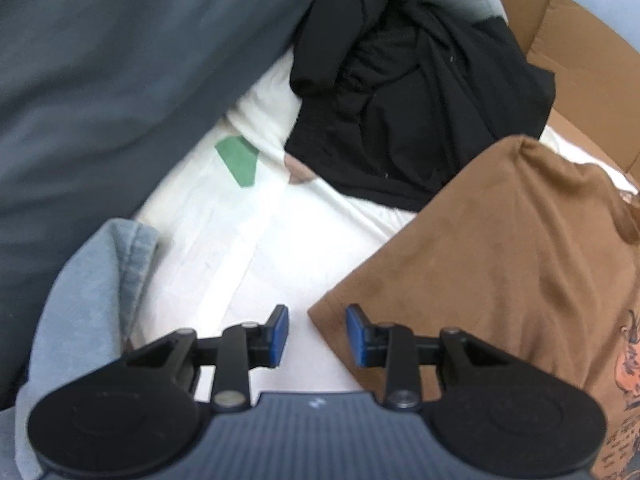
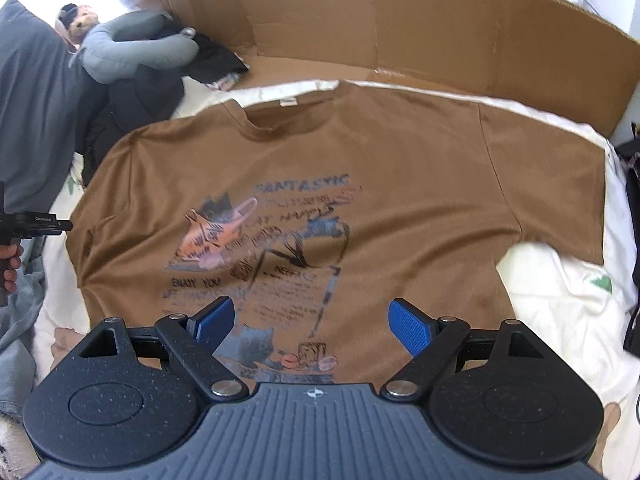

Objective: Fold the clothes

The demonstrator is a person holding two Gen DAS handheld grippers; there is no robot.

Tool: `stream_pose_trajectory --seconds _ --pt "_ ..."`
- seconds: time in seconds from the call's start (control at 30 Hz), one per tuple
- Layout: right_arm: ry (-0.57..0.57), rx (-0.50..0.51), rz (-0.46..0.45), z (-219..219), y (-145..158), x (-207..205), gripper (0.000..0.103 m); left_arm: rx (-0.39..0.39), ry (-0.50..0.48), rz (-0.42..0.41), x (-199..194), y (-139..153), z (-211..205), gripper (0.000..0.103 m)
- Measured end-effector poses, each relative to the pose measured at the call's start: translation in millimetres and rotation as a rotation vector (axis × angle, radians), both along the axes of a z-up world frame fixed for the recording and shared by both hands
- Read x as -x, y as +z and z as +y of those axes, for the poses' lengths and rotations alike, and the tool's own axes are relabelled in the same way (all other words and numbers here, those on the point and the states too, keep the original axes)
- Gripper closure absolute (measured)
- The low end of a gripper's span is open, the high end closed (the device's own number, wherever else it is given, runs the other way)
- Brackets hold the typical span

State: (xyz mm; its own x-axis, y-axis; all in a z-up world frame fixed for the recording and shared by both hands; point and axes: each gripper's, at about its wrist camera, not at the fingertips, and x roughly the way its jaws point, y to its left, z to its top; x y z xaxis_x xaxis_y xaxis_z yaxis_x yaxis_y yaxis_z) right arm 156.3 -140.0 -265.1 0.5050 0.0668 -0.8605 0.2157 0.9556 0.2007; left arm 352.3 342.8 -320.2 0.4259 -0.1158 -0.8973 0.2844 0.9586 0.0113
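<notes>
A brown T-shirt [image 2: 360,168] with a printed graphic lies flat, front up, on a white sheet [image 2: 560,292]. Its right sleeve is spread out; its left side looks folded inward. My right gripper [image 2: 310,324] hovers over the lower part of the print, open, nothing between its blue pads. In the left wrist view the shirt's folded edge [image 1: 500,260] fills the right side. My left gripper [image 1: 317,334] is open just above the sheet, its right pad over the shirt's corner and its left pad over bare sheet [image 1: 256,248].
A black garment pile [image 1: 416,92] lies beyond the shirt. Grey fabric [image 1: 120,80] fills the left. Cardboard [image 2: 440,28] walls the far side. A grey neck pillow [image 2: 132,44] and a soft toy [image 2: 78,20] sit at the back left. A hand [image 2: 10,264] holds the other gripper's handle.
</notes>
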Motion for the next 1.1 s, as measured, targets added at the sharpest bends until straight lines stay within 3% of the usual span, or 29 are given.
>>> stream_pose_trajectory --seconds 0.3,0.47,0.7,1.1 --pt "-0.037 -0.015 0.048 4 -16 13 0.014 0.022 0.009 -0.003 0 -11 -8 0.074" --pt "-0.053 -0.013 0.073 6 -28 22 0.014 0.071 0.006 0.005 1 -10 -6 0.096" --pt "-0.051 -0.025 0.060 11 -33 25 0.014 0.070 -0.029 -0.034 2 13 0 0.099" --pt "-0.024 -0.045 0.037 34 -34 10 0.014 0.025 -0.054 -0.108 -46 59 12 0.099"
